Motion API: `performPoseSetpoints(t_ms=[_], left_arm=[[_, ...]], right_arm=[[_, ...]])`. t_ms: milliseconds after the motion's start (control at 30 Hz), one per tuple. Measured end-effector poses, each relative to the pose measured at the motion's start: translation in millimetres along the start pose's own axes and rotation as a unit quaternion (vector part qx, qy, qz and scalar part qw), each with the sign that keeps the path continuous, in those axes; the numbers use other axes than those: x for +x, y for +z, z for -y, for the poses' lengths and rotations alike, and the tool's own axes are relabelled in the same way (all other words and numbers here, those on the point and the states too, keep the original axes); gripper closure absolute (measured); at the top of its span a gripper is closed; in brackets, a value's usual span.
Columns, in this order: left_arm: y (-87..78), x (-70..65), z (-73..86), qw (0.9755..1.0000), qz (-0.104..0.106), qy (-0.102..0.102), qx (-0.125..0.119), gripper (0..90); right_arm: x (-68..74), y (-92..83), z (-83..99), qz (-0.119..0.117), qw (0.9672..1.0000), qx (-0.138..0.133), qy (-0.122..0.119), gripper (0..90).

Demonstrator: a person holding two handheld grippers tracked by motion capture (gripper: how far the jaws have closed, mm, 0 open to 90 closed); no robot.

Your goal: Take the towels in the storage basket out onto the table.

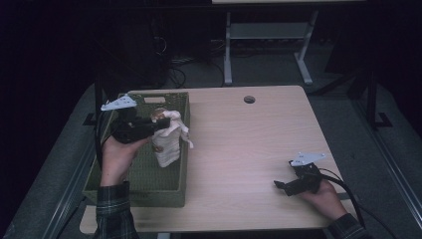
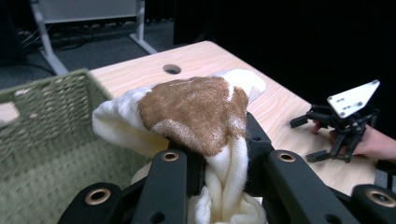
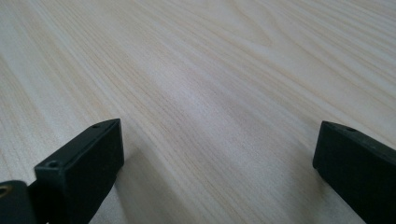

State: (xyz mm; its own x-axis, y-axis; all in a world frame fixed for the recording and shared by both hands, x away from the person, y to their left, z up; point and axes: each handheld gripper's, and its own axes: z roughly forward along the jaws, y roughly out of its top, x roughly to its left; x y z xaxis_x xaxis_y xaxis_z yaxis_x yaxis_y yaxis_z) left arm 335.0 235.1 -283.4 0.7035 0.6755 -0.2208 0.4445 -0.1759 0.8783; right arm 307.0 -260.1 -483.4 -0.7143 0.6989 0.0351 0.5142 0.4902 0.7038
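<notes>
Above the basket (image 1: 176,107), the left tool (image 1: 158,124) grips the plush toy (image 1: 166,139) hanging head-up, upright.

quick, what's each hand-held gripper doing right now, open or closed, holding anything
Left hand-held gripper: closed on the cream-and-brown plush toy, held over the green basket.
Right hand-held gripper: open, holding nothing, over the table.

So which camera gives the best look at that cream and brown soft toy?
The left gripper view: the soft toy sits close up, pinched between the black jaws. The high view shows it small, hanging over the green basket. The right gripper view looks at the table.
</notes>
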Motion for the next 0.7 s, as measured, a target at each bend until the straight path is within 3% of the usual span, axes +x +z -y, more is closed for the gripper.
performPoseSetpoints(t_ms=[233, 700], left_arm=[[10.1, -13.1, -17.5, 0.9985, 0.046, 0.014, -0.026, 75.0], [40.3, -44.5, -40.0, 0.9952, 0.079, 0.044, -0.038, 75.1]], right_arm=[[0.0, 0.0, 0.0, 0.000, 1.0000, 0.000, 0.000, 1.5], [-0.1, 0.0, 0.0, 0.000, 1.0000, 0.000, 0.000, 1.5]])
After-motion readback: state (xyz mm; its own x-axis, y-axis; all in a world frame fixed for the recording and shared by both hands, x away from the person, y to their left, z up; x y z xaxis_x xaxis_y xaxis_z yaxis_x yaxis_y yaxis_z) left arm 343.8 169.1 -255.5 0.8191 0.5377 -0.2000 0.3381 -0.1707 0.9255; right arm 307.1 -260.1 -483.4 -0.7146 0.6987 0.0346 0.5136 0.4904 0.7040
